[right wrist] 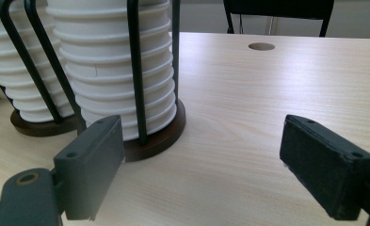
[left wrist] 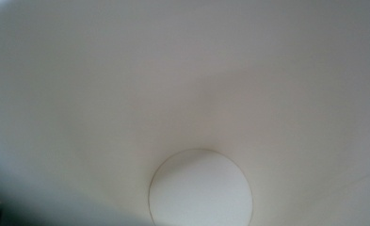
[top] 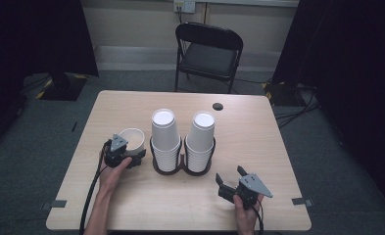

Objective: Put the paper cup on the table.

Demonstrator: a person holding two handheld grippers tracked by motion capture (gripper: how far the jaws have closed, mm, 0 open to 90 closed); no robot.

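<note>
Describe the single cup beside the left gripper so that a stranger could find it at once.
On the table, two stacks of upturned cups stand in a black holder at the middle. Left of the left stack is the single cup, at the left gripper. It alone is outside the holder, mouth up, tilted toward the person.

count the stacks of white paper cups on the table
2: the left stack of white paper cups and the right stack, side by side mid-table in black wire holders. A single cup sits at the left gripper.

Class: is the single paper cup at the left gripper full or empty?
Empty. The left gripper view looks straight into the cup and shows a bare white wall and clean round bottom.
</note>
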